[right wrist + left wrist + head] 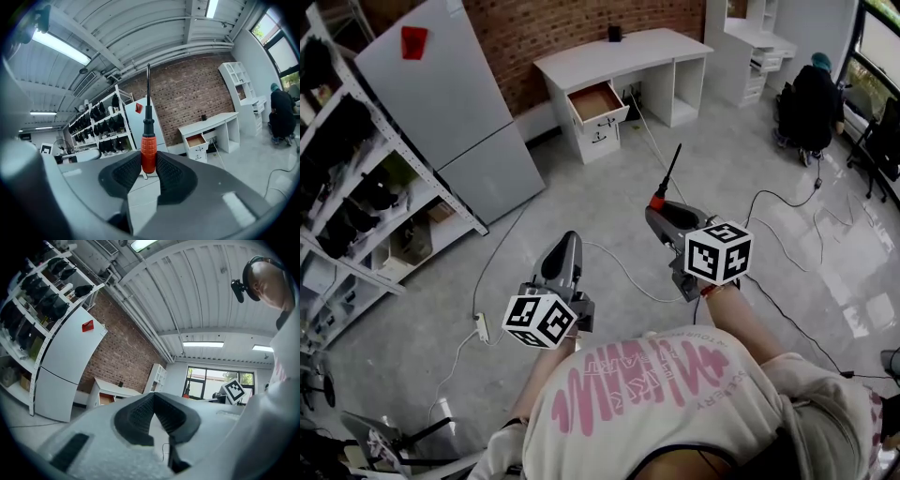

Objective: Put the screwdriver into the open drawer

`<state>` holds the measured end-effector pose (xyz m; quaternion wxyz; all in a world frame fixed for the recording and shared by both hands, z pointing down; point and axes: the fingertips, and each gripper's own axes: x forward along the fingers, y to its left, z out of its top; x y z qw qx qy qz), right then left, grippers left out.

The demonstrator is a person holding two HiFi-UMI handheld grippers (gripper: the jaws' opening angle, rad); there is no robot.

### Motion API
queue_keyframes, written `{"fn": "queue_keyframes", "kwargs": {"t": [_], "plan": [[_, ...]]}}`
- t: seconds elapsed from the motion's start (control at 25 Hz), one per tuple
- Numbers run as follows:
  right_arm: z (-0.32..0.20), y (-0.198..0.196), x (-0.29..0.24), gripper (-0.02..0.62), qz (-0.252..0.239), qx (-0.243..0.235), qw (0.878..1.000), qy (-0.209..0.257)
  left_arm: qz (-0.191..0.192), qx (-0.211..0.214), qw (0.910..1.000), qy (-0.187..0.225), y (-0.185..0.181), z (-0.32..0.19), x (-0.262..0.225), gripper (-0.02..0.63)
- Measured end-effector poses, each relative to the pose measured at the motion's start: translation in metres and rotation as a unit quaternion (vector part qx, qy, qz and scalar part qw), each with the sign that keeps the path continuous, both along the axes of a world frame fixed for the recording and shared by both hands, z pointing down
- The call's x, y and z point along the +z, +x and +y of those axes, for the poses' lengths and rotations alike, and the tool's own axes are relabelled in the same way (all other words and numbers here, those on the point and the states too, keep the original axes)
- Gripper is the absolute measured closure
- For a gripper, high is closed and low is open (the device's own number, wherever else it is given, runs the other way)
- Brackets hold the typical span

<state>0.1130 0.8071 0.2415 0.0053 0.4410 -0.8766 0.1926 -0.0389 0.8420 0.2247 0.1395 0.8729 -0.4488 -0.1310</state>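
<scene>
Between right tool (149, 165) jaws: screwdriver (148, 143), orange grip, blk shaft.

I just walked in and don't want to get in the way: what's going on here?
A person holds a screwdriver in the right gripper, whose jaws are clamped on its orange handle, with the shaft sticking out ahead. The left gripper is shut with nothing in it. The open drawer is in a white desk by the brick wall, with a stretch of bare floor between it and the person. The screwdriver is not yet in the drawer.
</scene>
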Motion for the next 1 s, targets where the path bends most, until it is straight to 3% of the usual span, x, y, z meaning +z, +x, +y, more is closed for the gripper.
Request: {"fn": "queue_keyframes", "kwargs": {"t": [0.4,0.64,1.0], "plan": [[-0.107,0.041,-0.021,0.485,0.000,-0.017,0.999,0.031,-0.005,-0.016,0.9995,0.026,0.039,-0.104,-0.016,0.603],[-0.138,0.062,-0.008,0.485,0.000,-0.021,1.000,0.020,-0.010,0.001,0.9994,0.035,0.068,-0.138,-0.010,0.604],[-0.141,0.073,0.041,0.485,0.000,-0.028,0.999,-0.026,-0.016,0.005,0.9994,-0.029,0.091,-0.154,0.044,0.604]]}}
